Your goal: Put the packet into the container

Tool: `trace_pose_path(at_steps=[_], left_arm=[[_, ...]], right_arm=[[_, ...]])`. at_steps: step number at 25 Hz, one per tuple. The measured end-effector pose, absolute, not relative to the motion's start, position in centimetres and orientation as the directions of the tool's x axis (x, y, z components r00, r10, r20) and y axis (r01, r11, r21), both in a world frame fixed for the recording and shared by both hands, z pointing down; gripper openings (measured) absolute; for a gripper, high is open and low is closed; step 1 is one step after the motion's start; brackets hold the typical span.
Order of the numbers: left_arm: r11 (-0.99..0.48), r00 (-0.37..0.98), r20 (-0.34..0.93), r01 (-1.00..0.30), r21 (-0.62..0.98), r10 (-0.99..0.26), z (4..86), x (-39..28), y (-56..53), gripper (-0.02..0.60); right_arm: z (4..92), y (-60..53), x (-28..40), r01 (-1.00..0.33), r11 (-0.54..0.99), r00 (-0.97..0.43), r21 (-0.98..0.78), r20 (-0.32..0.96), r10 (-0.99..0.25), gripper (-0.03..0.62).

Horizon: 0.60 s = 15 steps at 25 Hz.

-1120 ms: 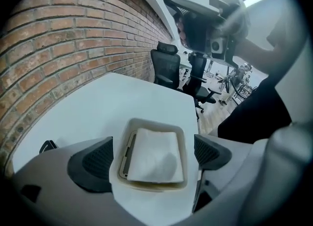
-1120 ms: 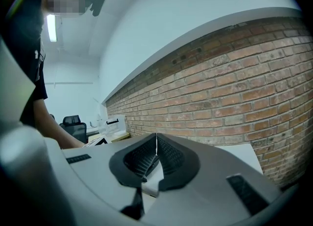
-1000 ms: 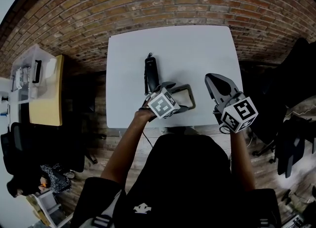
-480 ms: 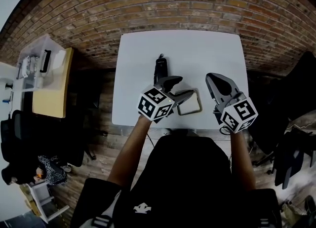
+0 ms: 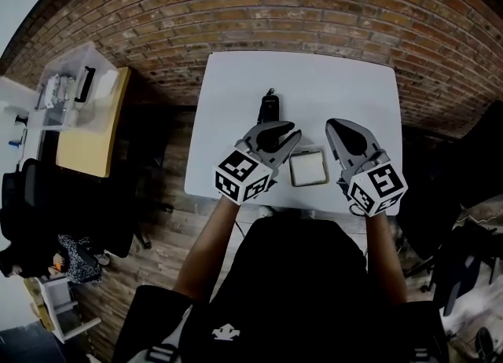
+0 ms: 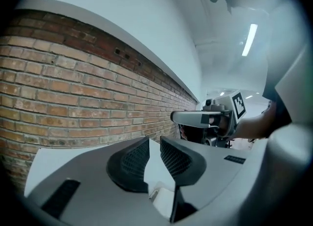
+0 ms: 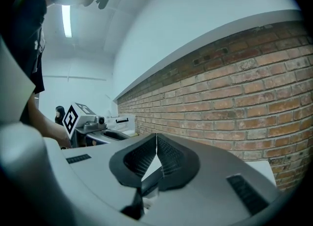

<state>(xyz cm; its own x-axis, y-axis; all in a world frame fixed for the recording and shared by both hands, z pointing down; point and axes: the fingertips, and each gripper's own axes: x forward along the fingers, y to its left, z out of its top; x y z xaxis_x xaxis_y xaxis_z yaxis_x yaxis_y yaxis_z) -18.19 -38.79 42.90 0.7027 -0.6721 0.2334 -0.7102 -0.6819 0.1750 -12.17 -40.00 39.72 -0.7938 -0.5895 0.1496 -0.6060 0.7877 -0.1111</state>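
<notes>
A white table point(image 5: 236, 110) is seen against a brick wall point(image 5: 236, 8) at 12 o'clock, with plank flooring point(image 5: 177, 228) at its 6 o'clock side. A wood-topped desk point(image 5: 90, 130) carrying a clear box point(image 5: 71, 86) is set at 9 to 10 o'clock. The container point(image 5: 291, 170) is placed near the table's 6 o'clock edge, between the two grippers. It is filled by a pale, flat, roughly square sheet taken to be the packet point(image 5: 309, 170). The packet lies flat, and no long axis or heading can be made out. A slim black object point(image 5: 269, 107) is laid at the container's 11 o'clock, its length running 12 to 6. The left gripper point(image 5: 289, 133) is held above the table, its jaws just closed to a narrow slit with nothing between them. The right gripper point(image 5: 332, 126) is held with its jaw tips touching, nothing gripped.
</notes>
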Motion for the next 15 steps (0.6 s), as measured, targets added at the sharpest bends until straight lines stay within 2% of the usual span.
trace_pose_path(at_steps=[8, 15], left_arm=[[-0.642, 0.66, 0.17, -0.751, 0.157, -0.731, 41.1, -19.2, -38.5, 0.008], [-0.605, 0.63, 0.113, -0.773, 0.189, -0.769, 40.2, -20.5, -38.3, 0.006]], right_arm=[[39.4, -39.9, -13.1, -0.592, 0.8, -0.803, -0.098, 0.156, -0.575, 0.005], [39.0, -39.4, -13.6, -0.564, 0.816, -0.825, -0.128, 0.129, -0.55, 0.005]])
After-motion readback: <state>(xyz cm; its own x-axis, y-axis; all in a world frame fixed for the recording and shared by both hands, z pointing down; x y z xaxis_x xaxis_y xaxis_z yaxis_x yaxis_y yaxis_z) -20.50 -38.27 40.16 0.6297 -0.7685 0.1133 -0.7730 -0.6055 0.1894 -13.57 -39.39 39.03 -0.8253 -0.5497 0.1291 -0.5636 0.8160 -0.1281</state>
